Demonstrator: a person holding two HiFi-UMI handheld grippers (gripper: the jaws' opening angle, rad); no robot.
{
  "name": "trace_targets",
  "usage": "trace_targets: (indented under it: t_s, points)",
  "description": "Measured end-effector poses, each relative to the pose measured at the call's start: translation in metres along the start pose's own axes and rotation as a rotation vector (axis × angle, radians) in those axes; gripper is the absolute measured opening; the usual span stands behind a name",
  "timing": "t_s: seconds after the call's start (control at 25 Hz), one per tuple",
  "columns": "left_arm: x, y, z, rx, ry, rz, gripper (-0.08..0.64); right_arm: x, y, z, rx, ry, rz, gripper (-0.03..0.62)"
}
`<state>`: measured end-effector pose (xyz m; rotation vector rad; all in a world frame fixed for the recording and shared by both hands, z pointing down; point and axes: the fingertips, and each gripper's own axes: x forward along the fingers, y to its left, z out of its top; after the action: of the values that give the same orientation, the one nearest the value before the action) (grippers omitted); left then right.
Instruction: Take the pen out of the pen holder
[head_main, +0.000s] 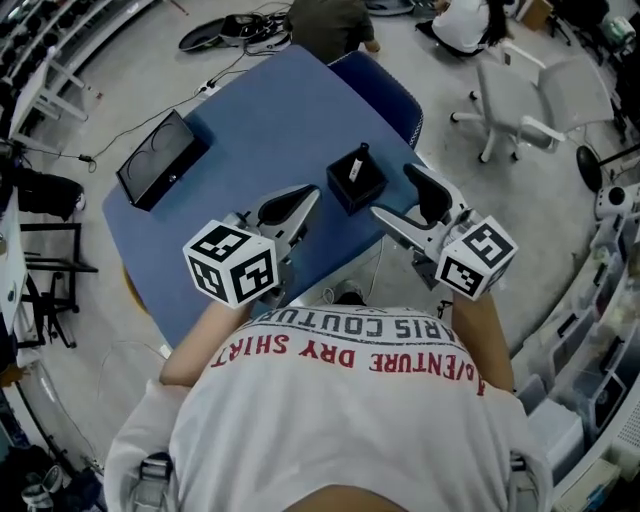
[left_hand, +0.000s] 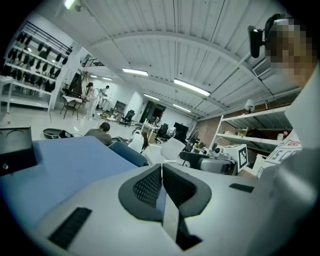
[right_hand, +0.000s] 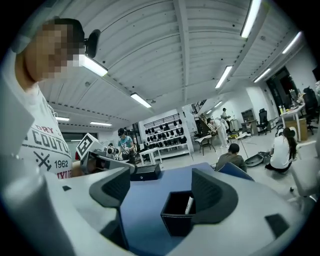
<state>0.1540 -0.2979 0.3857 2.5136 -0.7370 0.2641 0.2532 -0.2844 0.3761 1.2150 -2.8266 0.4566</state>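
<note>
A black square pen holder (head_main: 355, 183) stands on the blue table (head_main: 270, 120), with a pen (head_main: 358, 164) leaning inside it. My right gripper (head_main: 393, 190) is open just right of the holder, apart from it. In the right gripper view the holder (right_hand: 177, 214) sits low between the spread jaws, and the white-barrelled pen (right_hand: 189, 204) leans at its right side. My left gripper (head_main: 310, 196) is shut on nothing, just left of the holder. Its pads meet in the left gripper view (left_hand: 161, 169), where the holder is hidden.
A flat black box (head_main: 156, 158) lies at the table's far left corner and also shows as the box (right_hand: 145, 172) in the right gripper view. A blue chair (head_main: 385, 88) stands at the far edge. Other people, office chairs and shelves fill the room around.
</note>
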Motion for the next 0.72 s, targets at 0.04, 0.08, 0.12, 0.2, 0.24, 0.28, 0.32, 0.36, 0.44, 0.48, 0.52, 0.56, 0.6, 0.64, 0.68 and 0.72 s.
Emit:
trace_targets:
  t_s: [0.04, 0.08, 0.12, 0.2, 0.24, 0.28, 0.32, 0.36, 0.44, 0.48, 0.52, 0.56, 0.6, 0.64, 0.68, 0.72]
  points:
    - [0.002, 0.004, 0.002, -0.005, -0.003, 0.014, 0.032, 0.005, -0.005, 0.001, 0.000, 0.008, 0.013, 0.365]
    - [0.004, 0.007, 0.004, -0.009, -0.005, 0.027, 0.032, 0.009, -0.009, 0.002, 0.000, 0.019, 0.024, 0.365]
    - [0.006, 0.010, 0.006, -0.015, -0.006, 0.040, 0.032, 0.013, -0.014, 0.002, 0.000, 0.030, 0.034, 0.365]
    - [0.010, 0.017, 0.007, -0.028, -0.009, 0.065, 0.032, 0.022, -0.021, 0.000, 0.002, 0.050, 0.057, 0.365]
    - [0.011, 0.021, 0.006, -0.036, -0.011, 0.076, 0.032, 0.027, -0.025, -0.003, 0.002, 0.060, 0.067, 0.365]
    - [0.012, 0.025, 0.005, -0.045, -0.014, 0.086, 0.032, 0.032, -0.029, -0.006, -0.002, 0.069, 0.074, 0.365]
    - [0.013, 0.030, 0.004, -0.052, -0.017, 0.097, 0.032, 0.037, -0.032, -0.009, -0.009, 0.078, 0.081, 0.365]
    - [0.015, 0.034, 0.004, -0.058, -0.021, 0.108, 0.032, 0.042, -0.036, -0.011, -0.015, 0.086, 0.088, 0.365]
    - [0.018, 0.040, 0.003, -0.071, -0.029, 0.129, 0.032, 0.050, -0.042, -0.015, -0.015, 0.106, 0.106, 0.365]
    - [0.019, 0.043, 0.003, -0.078, -0.032, 0.139, 0.032, 0.054, -0.046, -0.016, -0.011, 0.113, 0.116, 0.365]
    - [0.021, 0.046, 0.003, -0.085, -0.034, 0.149, 0.032, 0.057, -0.049, -0.017, -0.007, 0.120, 0.124, 0.365]
    - [0.023, 0.048, 0.003, -0.090, -0.035, 0.158, 0.032, 0.060, -0.053, -0.019, -0.005, 0.126, 0.131, 0.365]
    - [0.024, 0.050, 0.002, -0.095, -0.036, 0.165, 0.032, 0.063, -0.057, -0.021, -0.005, 0.134, 0.137, 0.365]
    - [0.025, 0.052, 0.002, -0.099, -0.037, 0.173, 0.032, 0.066, -0.061, -0.023, -0.006, 0.144, 0.141, 0.365]
    - [0.027, 0.054, 0.001, -0.103, -0.038, 0.181, 0.032, 0.068, -0.064, -0.026, -0.009, 0.154, 0.146, 0.365]
    - [0.027, 0.056, 0.001, -0.106, -0.040, 0.189, 0.032, 0.070, -0.067, -0.030, -0.012, 0.166, 0.152, 0.365]
